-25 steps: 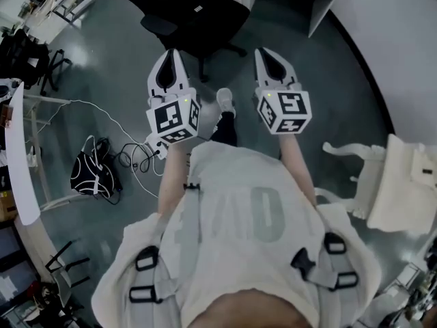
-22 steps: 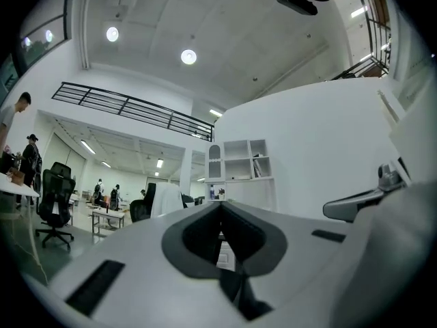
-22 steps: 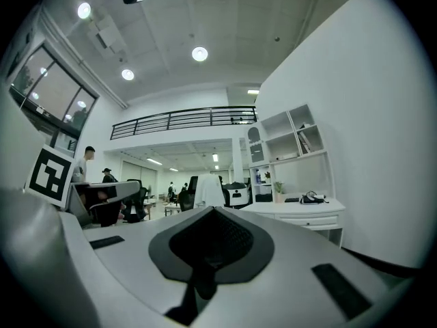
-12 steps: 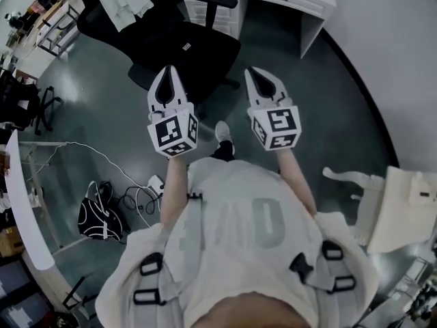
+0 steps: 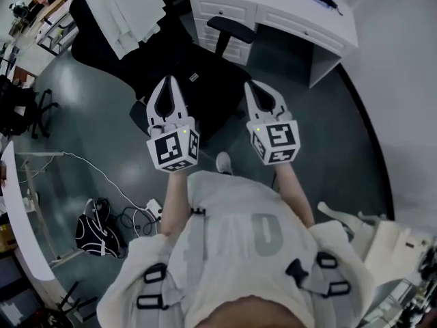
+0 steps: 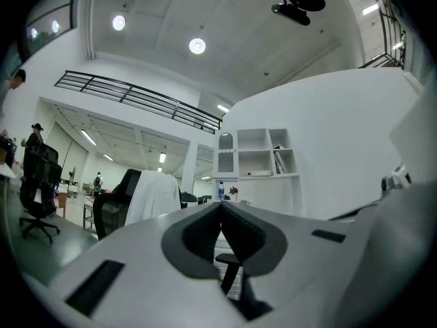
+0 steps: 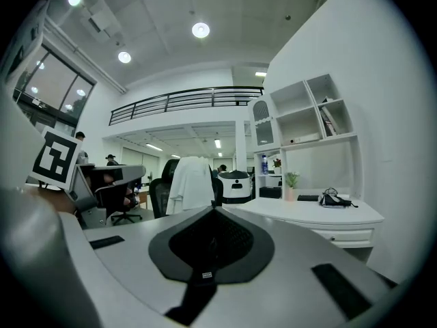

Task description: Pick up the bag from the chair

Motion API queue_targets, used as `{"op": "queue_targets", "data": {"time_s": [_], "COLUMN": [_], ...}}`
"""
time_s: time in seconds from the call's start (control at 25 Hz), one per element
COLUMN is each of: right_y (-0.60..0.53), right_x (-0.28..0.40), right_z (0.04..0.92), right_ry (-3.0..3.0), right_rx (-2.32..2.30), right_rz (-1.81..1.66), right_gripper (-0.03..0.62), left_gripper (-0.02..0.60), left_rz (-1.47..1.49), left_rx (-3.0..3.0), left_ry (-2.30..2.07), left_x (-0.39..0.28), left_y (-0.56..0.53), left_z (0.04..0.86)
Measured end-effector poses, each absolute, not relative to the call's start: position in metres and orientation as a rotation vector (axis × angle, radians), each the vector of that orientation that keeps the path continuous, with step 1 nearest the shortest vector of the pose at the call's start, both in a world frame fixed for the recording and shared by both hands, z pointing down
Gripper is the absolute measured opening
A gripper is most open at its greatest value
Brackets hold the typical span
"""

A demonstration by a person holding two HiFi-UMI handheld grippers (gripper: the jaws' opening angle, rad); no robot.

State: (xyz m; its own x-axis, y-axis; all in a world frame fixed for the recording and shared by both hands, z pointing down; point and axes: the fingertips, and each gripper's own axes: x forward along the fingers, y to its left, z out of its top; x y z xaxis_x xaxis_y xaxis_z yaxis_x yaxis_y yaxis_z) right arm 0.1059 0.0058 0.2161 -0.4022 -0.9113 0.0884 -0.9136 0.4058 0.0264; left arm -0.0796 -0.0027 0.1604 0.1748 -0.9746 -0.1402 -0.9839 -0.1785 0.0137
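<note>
The approach is judged to be in hand, since nothing is gripped yet. The left gripper (image 5: 167, 82) and the right gripper (image 5: 255, 86) are held out side by side in front of the body. In both gripper views the jaws are seen pressed together with nothing between them.

A black office chair (image 5: 205, 80) is faced, with a white coat (image 5: 126, 9) draped over its back and a desk (image 5: 273, 5) beyond it. No bag is seen on its seat. A pale bag (image 5: 392, 243) appears to rest on a white chair (image 5: 339, 215) at the lower right edge of the head view, well apart from both grippers. It is taken to be the task's bag. A dark bag (image 5: 95, 234) is seen on the floor at the left.

For the next move, a turn toward the white chair is called for. One gripper's jaws must be opened before a handle or the top edge is closed on.
</note>
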Motion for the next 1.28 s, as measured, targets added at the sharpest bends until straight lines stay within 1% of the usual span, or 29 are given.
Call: {"op": "queue_targets", "data": {"time_s": [0.2,0.44,0.72,0.96,1.28], "right_y": [-0.042,-0.081,-0.127,-0.156,-0.186], "right_x": [0.103,0.099,0.080,0.073,0.068], "right_z": [0.223,0.227,0.207,0.189,0.179], "right_ry": [-2.564,-2.610,-2.753,-2.820,-2.860], "right_rx": [1.652,1.597,1.377,1.203,1.125], "right_rz": [0.117,0.190,0.139,-0.008,-0.009], "right_gripper": [0.005,0.005,0.005,0.005,0.005], "left_gripper": [0.006,0.006,0.006,0.006,0.006], "left_rz": [0.221,0.173,0.115,0.106,0.123], "left_rx": [-2.355,-2.305,-2.132,-2.032,-1.945], "left_ry": [2.035,2.118,2.301,2.410,2.470], "left_x": [-0.087,-0.087,-0.091,-0.087,-0.095], "left_y": [-0.030,-0.050,-0.071,-0.089,-0.104], "left_z": [0.155,0.161,0.165,0.170,0.165]}}
